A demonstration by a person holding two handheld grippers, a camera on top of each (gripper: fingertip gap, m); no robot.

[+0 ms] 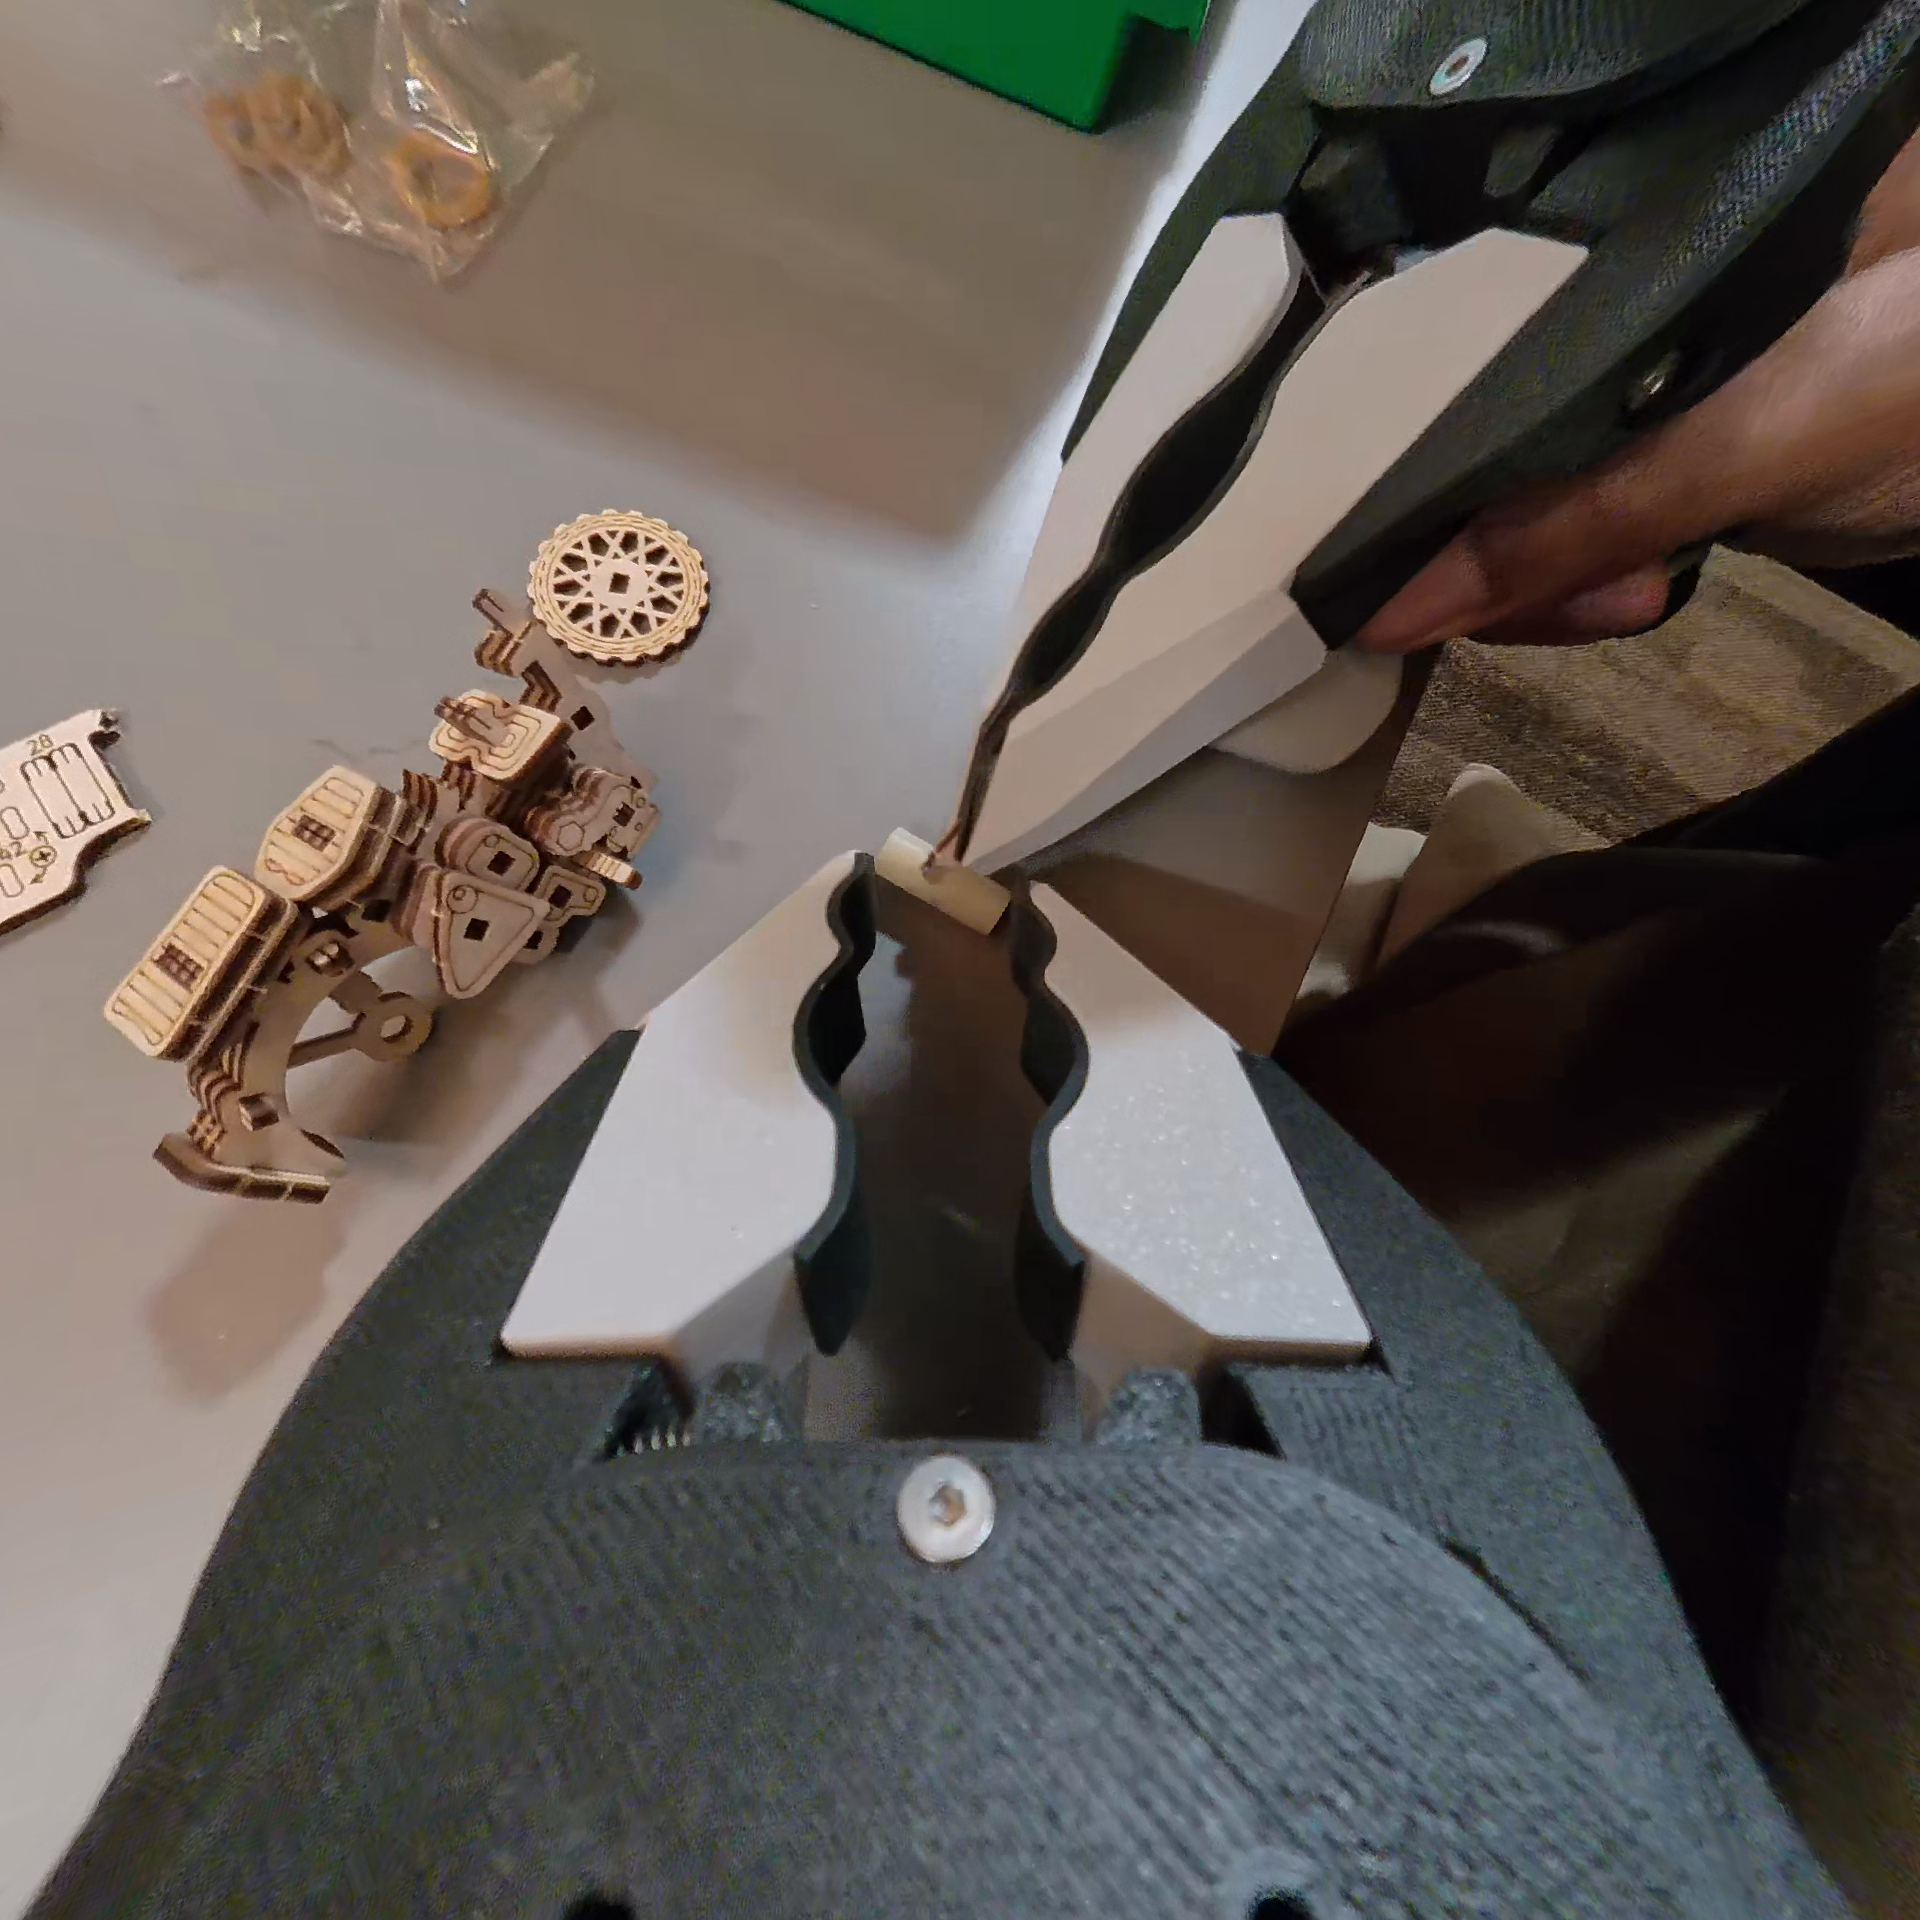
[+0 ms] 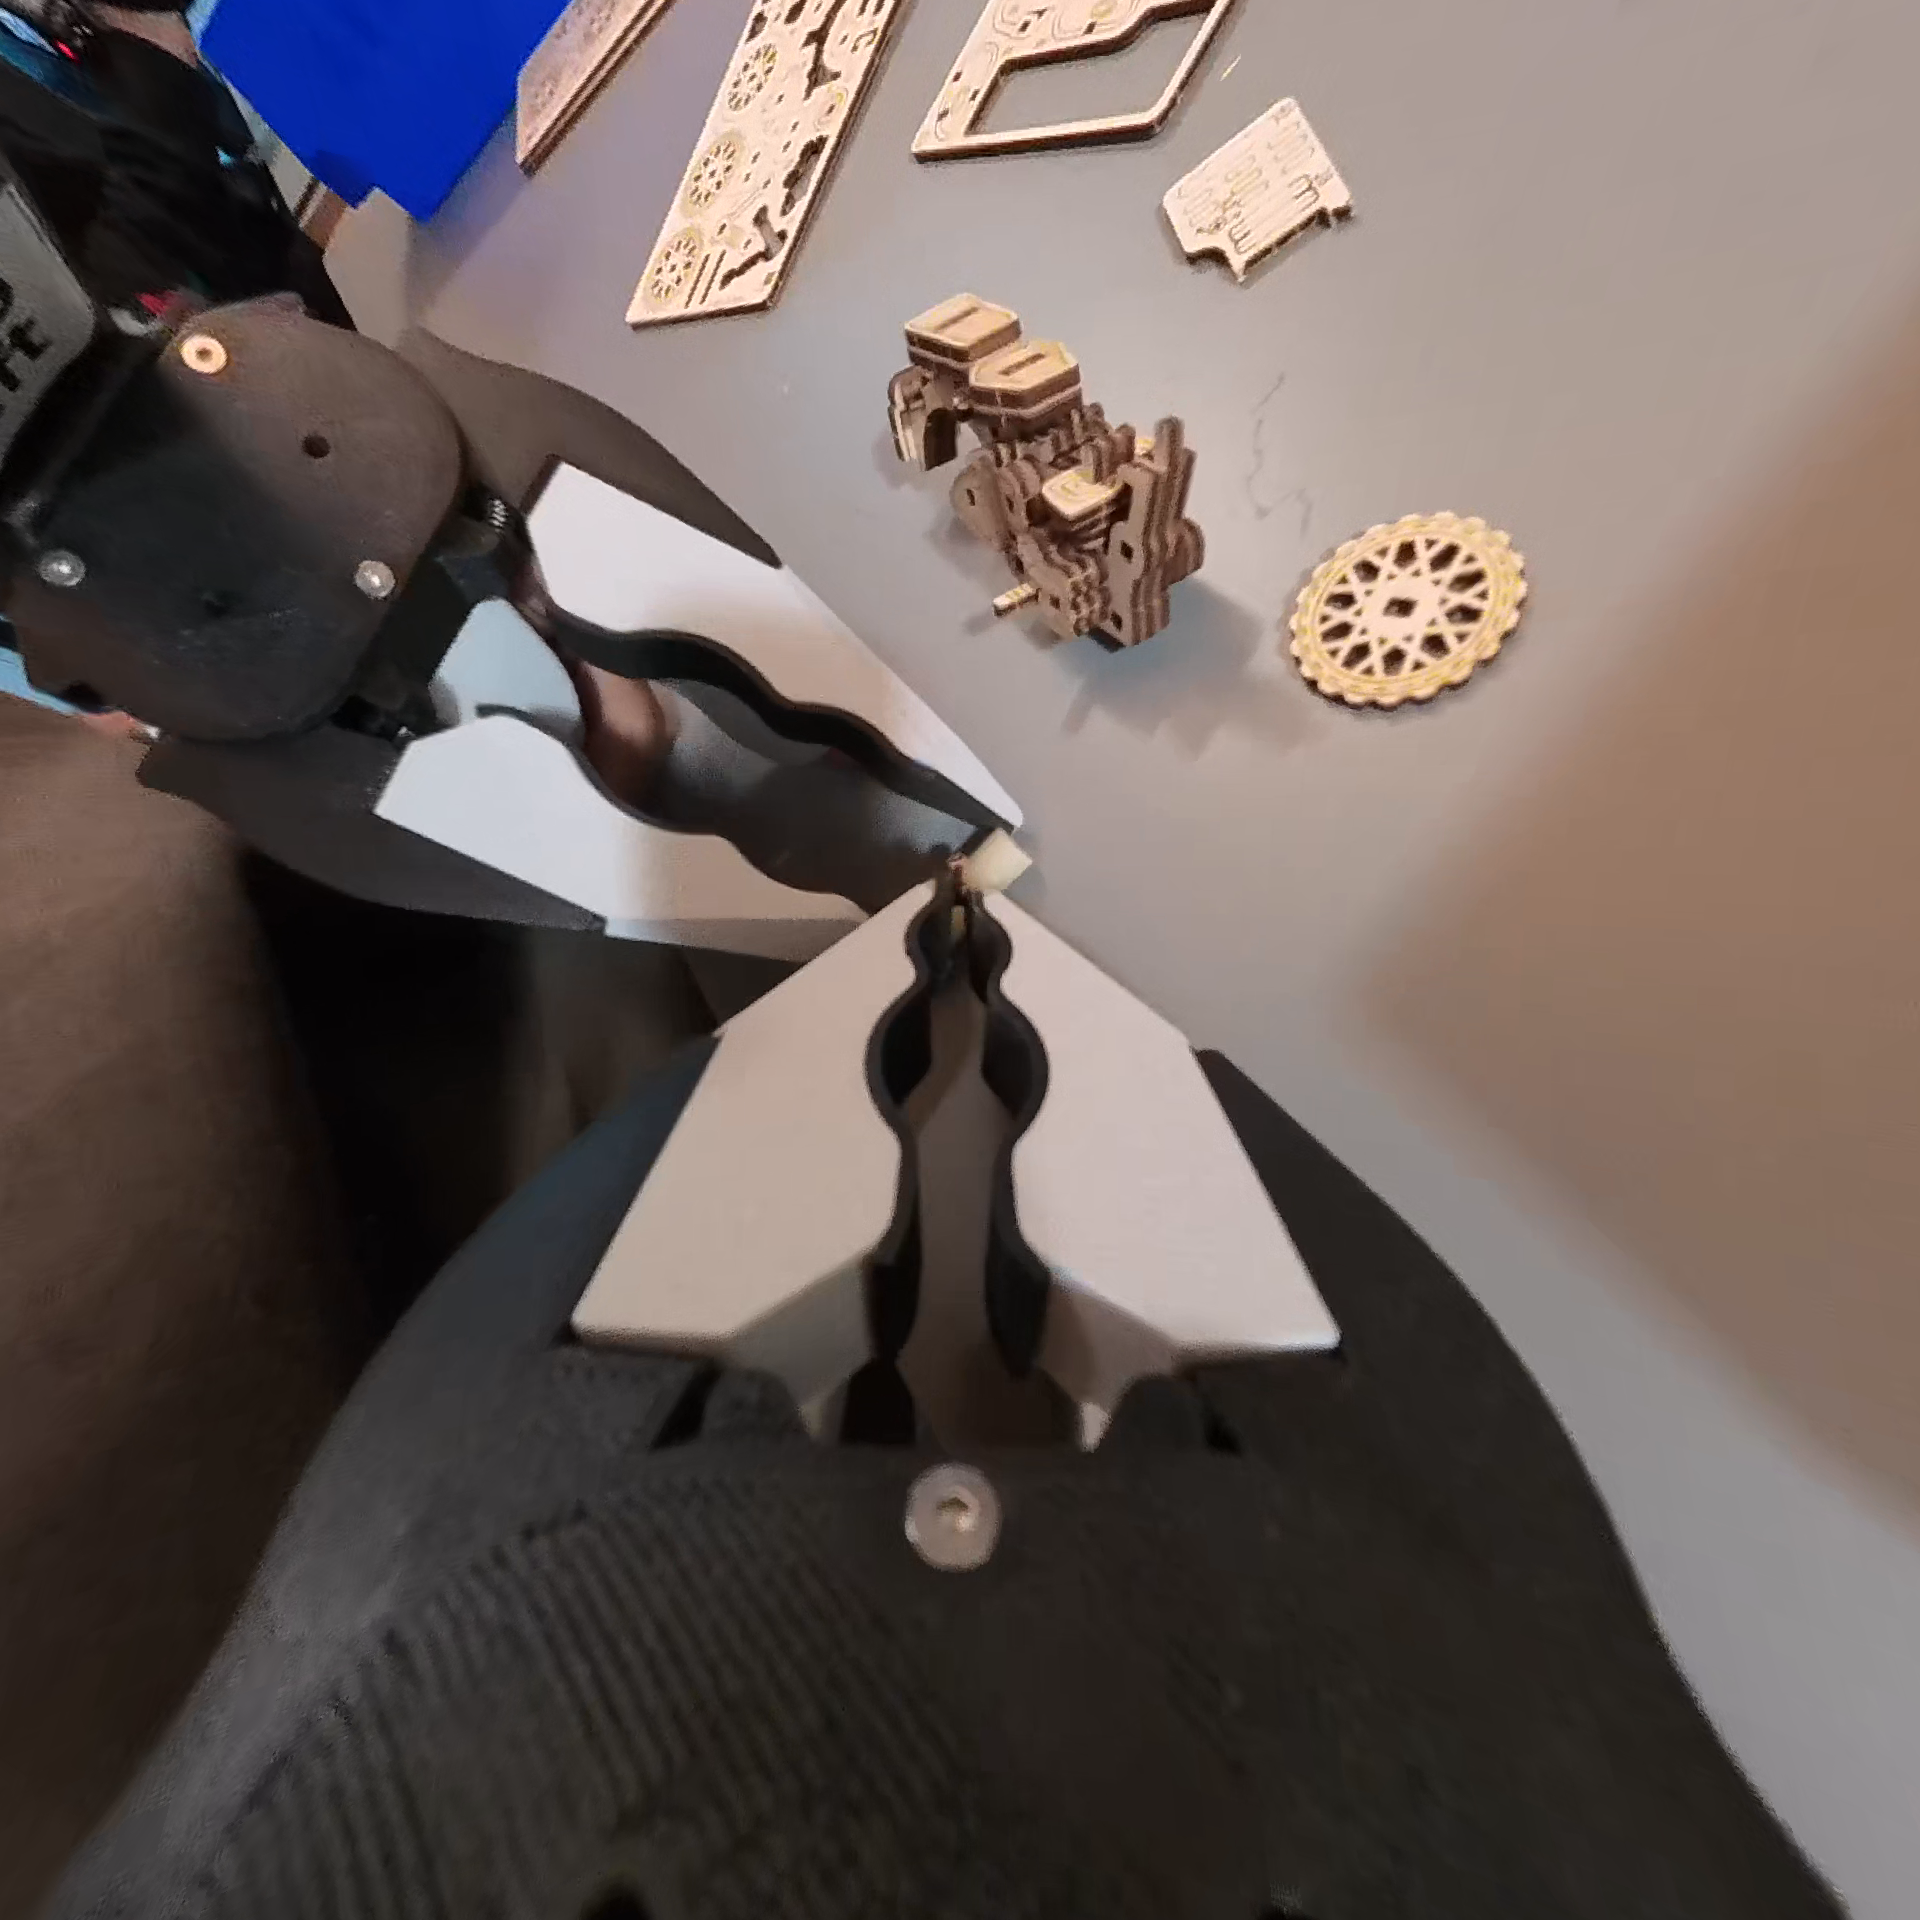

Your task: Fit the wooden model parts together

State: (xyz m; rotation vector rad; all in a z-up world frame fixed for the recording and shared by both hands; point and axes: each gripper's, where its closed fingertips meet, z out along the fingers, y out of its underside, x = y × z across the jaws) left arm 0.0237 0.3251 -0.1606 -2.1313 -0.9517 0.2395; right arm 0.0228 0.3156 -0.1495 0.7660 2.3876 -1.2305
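Note:
My left gripper (image 1: 943, 885) is shut on a small cream cylinder (image 1: 961, 896), held end to end between its fingertips just off the table edge. My right gripper (image 2: 956, 916) is shut on a small thin wooden part (image 2: 954, 925), which is mostly hidden between its pads. It comes in from the upper right in the left wrist view (image 1: 951, 847), and its tip touches the cylinder (image 2: 1003, 862). The left gripper (image 2: 987, 840) enters the right wrist view from the left. The part-built wooden model (image 1: 416, 883) (image 2: 1039, 499) stands on the grey table, with a loose spoked wheel (image 1: 620, 587) (image 2: 1408, 613) beside it.
Punched wooden sheets (image 2: 748, 156) (image 2: 1070, 83) and a small sheet offcut (image 2: 1257, 187) (image 1: 52, 810) lie behind the model. A plastic bag of wooden rings (image 1: 364, 135) and a green box (image 1: 997, 52) sit at the back. A blue box (image 2: 364, 94) is far left. A hand (image 1: 1662, 499) holds the right gripper. The grippers are tip to tip, or close to it. Both grippers' tips are roughly 8 cm from the loose spoked wheel (image 1: 620, 587). Seen from the right wrist view (image 2: 1390, 611) as well.

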